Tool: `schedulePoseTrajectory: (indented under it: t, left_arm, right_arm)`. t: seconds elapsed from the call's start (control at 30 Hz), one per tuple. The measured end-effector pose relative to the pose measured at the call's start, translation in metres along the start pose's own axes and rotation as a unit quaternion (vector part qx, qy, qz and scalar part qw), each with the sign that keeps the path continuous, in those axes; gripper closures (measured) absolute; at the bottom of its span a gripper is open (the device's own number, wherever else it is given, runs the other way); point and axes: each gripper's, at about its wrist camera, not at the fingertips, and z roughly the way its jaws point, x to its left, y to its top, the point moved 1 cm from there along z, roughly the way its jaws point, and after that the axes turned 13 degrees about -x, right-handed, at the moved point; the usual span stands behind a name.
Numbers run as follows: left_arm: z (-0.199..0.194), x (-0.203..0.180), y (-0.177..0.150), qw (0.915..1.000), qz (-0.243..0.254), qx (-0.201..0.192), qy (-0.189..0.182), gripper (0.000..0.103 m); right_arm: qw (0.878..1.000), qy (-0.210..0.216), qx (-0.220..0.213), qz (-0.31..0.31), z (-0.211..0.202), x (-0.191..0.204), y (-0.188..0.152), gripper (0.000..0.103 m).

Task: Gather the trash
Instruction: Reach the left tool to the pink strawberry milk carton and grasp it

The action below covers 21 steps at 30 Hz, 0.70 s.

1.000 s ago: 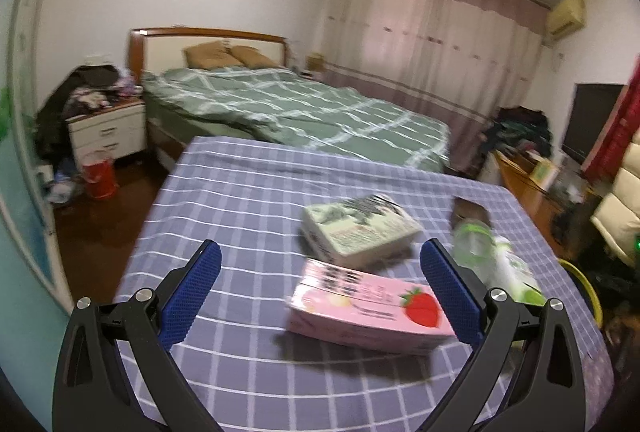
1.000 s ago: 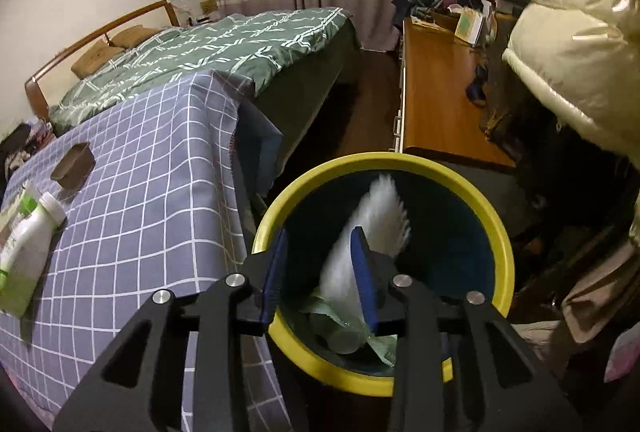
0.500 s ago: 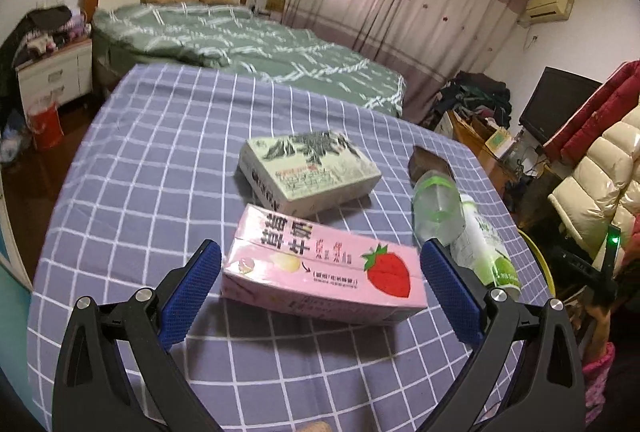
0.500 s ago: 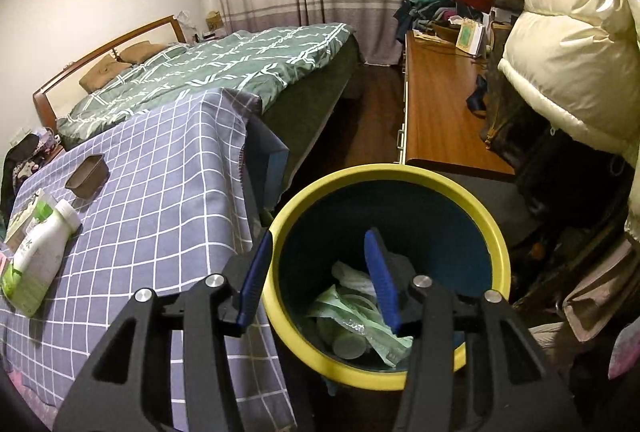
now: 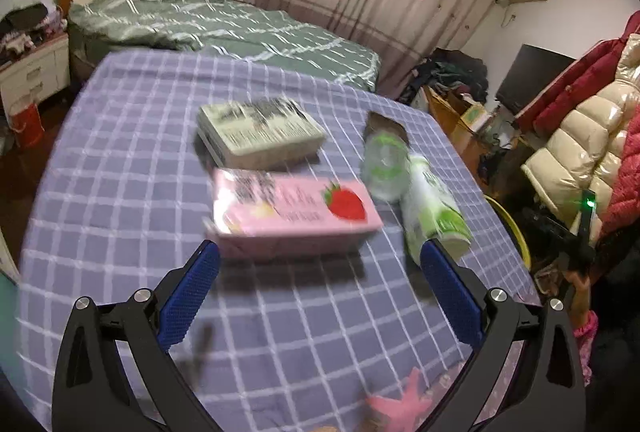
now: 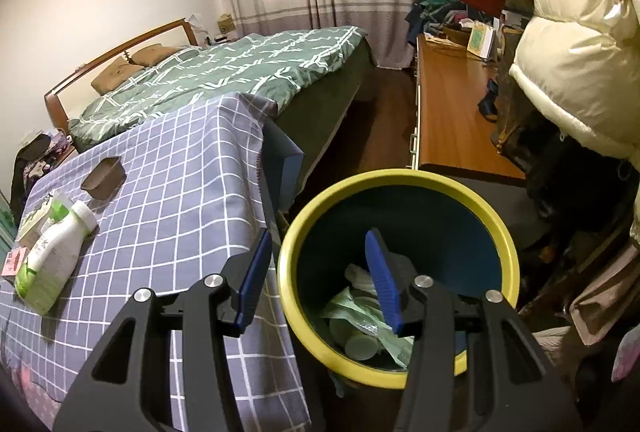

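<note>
The pink strawberry carton (image 5: 294, 210) lies flat near the middle of the bench (image 5: 120, 160), on its purple checked cloth, blurred in the left wrist view. Just beyond it, toward the far edge, lies a pale green box (image 5: 260, 130). Beside the carton, toward the bench edge nearest the bin, a white-and-green bottle (image 5: 434, 210) lies on its side, with a clear green-topped container (image 5: 386, 162) against its cap end and a small brown tray (image 5: 386, 122) farther on.

The left claw (image 5: 320, 296) hangs over the bench just short of the carton, jaws spread wide and empty, their tips level with the carton's two ends and apart from it.

The right claw (image 6: 318, 278) is over the yellow-rimmed bin (image 6: 460, 188), which stands on the floor against the bench edge. Its jaws have just been opening and stand part-way apart with nothing between them; one tip is over the bin's rim, the other over its mouth. Crumpled green and white wrappers (image 6: 352, 306) lie in the bin's bottom.
</note>
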Motion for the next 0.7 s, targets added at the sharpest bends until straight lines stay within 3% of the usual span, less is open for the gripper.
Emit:
schedulePoseTrajectory:
  t: [0.1,0.17,0.3,0.37,0.47,0.57,0.7]
  left_arm:
    - [0.011,-0.009,0.021,0.9971,0.075,0.003,-0.015,0.005]
    - [0.022,-0.015,0.029,0.9906,0.132,0.021,-0.031,0.005]
    - [0.054,-0.032,0.027,0.956,0.269,0.103,-0.057,0.005]
    - [0.06,-0.036,0.024,0.9451,0.298,0.119,-0.06,0.005]
    - [0.066,-0.039,0.02,0.9402,0.319,0.106,-0.057,0.005]
    - [0.078,-0.042,0.007,0.9259,0.359,0.113,-0.026,0.005]
    - [0.094,-0.038,0.005,0.9352,0.334,0.117,-0.021,0.005]
  right_arm:
    - [1.0,-0.001,-0.003,-0.002,-0.001,0.001,0.003,0.056]
    - [1.0,-0.003,-0.003,-0.003,-0.003,0.0,0.005,0.056]
    - [1.0,-0.01,-0.001,-0.006,-0.004,-0.003,0.005,0.055]
    - [1.0,-0.014,0.002,-0.006,-0.004,-0.003,0.004,0.053]
    - [1.0,-0.014,0.006,-0.004,0.001,-0.003,0.002,0.052]
    - [1.0,-0.01,0.012,-0.01,0.005,0.003,0.001,0.052]
    - [1.0,-0.002,0.011,-0.016,0.008,0.009,0.003,0.052]
